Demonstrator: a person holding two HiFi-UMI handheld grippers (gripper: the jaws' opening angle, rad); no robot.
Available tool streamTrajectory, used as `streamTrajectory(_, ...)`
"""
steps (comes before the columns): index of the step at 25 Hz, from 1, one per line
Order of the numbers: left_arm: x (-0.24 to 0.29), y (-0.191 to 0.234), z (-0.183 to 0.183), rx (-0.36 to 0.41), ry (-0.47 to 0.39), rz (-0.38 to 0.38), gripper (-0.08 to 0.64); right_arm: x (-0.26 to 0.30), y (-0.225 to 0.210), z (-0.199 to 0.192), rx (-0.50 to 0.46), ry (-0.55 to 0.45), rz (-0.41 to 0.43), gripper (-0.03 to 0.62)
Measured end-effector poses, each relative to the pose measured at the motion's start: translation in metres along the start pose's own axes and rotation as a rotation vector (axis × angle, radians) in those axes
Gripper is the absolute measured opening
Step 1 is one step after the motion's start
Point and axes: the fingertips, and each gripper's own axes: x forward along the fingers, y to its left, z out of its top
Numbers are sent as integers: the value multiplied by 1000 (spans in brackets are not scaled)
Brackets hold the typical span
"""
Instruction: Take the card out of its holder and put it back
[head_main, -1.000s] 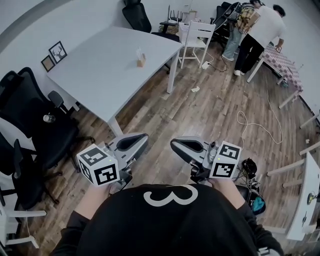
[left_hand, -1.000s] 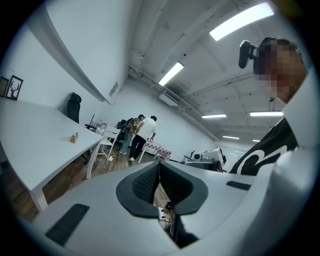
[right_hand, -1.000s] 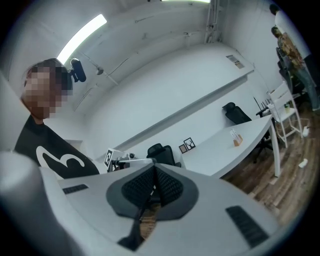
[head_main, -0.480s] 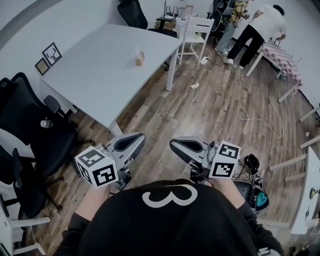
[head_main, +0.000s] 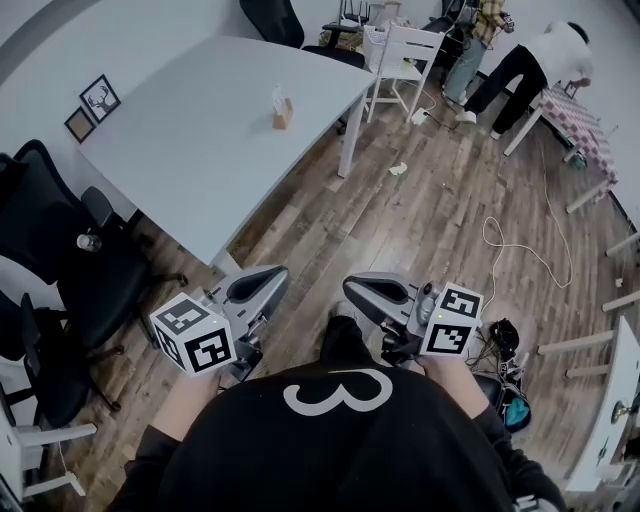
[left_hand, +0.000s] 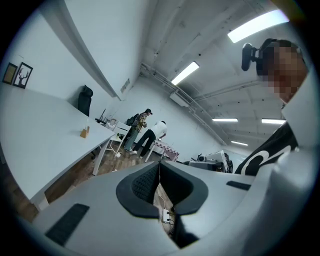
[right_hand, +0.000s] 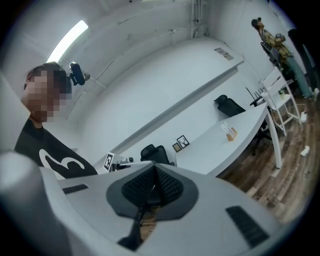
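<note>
Close to the person's chest, both pairs of jaws were pressed together on nothing. The left gripper (head_main: 262, 282) and right gripper (head_main: 360, 290) pointed out over open wooden floor (head_main: 400, 230). Well ahead, the card (head_main: 279, 99) stood upright in its holder (head_main: 284, 118), near the right edge of the white table (head_main: 190, 150); its facing was too small to tell. Black chairs (head_main: 70, 260) flanked the table's left side. A white chair (head_main: 405, 60) and two people (head_main: 520, 70) stood beyond it.

White table (head_main: 200, 140), tan card holder (head_main: 284, 118) — brown floor (head_main: 420, 230).
</note>
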Motion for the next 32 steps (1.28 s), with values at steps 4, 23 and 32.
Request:
streamTrajectory(4, 29, 24, 10, -18, -3, 49, 14, 7, -41, 23, 12, 16, 38, 6)
streamTrajectory(23, 210, 119, 116, -11, -91, 155, 14, 16, -227, 163, -30, 93, 154, 6)
streamTrajectory(32, 231, 132, 123, -2, -81, 179, 14, 15, -256, 180, -24, 78, 163, 6)
